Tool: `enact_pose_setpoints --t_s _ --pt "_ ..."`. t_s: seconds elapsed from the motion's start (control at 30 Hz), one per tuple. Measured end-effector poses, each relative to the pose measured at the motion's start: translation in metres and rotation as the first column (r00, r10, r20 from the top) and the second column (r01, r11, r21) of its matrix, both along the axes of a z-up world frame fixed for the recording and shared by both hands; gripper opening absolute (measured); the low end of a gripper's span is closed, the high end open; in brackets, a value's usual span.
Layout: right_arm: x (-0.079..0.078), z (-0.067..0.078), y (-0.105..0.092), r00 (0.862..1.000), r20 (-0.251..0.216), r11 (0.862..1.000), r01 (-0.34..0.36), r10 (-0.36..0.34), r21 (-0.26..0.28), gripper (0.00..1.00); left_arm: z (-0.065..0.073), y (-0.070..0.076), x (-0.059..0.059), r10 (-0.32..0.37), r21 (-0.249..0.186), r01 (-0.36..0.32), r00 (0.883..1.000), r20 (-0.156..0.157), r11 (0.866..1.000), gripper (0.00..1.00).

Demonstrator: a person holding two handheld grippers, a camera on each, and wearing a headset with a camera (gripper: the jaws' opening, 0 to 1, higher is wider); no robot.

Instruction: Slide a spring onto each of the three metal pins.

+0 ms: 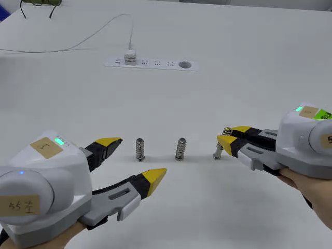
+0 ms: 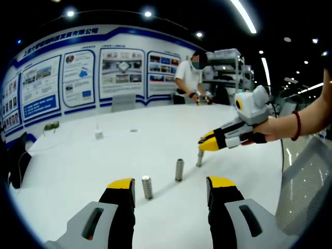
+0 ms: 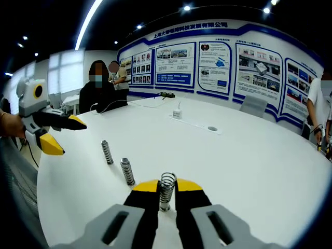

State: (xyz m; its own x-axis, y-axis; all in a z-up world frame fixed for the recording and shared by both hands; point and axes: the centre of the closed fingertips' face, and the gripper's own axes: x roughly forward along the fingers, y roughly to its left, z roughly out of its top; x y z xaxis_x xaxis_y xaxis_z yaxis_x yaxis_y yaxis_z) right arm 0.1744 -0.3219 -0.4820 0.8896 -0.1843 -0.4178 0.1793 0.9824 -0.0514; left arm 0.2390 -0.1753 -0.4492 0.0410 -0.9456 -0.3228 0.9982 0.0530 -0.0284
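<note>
Metal spring (image 3: 167, 188) is pinched by the right gripper (image 1: 224, 136) on the last pin (image 1: 217, 154), near the table's (image 1: 233, 52) front edge; it should be squared upright, then pushed straight down. The left gripper (image 2: 171, 182) is held spread.

Company showroom (wall info panels (image 3: 215, 62))

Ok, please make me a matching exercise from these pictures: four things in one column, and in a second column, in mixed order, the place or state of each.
Column 1
1. left tool
2. right tool
3. middle spring
4. power strip

Column 2
A. lies at the far side of the table
B. closed on the right spring
C. open, holding nothing
D. stands upright, touched by no tool

Pairs: 1-C; 2-B; 3-D; 4-A
</note>
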Motion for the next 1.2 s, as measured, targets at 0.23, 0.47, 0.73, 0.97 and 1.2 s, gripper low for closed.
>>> enact_pose_setpoints --t_s 0.23,0.47,0.73,0.97,1.2 --pt "-0.001 -0.012 0.003 1.000 -0.027 1.000 -0.006 0.006 0.009 0.12 0.000 0.001 0.001 0.004 0.003 -0.004 1.000 -0.002 1.000 0.56" --pt "-0.001 -0.021 0.003 0.999 -0.047 1.000 0.002 -0.001 0.025 0.12 0.001 0.002 0.001 0.003 0.006 -0.003 1.000 0.002 1.000 0.56" --pt "-0.001 -0.026 0.004 0.999 -0.052 0.999 0.008 -0.006 0.036 0.12 -0.001 0.003 0.002 0.004 0.021 -0.004 1.000 0.005 1.000 0.55" --pt "-0.002 -0.026 0.003 0.998 -0.052 0.999 0.023 -0.021 0.042 0.12 0.000 0.003 0.003 0.007 0.021 -0.007 1.000 0.003 1.000 0.55" --pt "-0.005 -0.024 0.006 0.998 -0.055 0.999 0.025 -0.022 0.045 0.18 -0.001 0.005 0.006 0.011 0.033 -0.011 1.000 0.004 0.999 0.57"
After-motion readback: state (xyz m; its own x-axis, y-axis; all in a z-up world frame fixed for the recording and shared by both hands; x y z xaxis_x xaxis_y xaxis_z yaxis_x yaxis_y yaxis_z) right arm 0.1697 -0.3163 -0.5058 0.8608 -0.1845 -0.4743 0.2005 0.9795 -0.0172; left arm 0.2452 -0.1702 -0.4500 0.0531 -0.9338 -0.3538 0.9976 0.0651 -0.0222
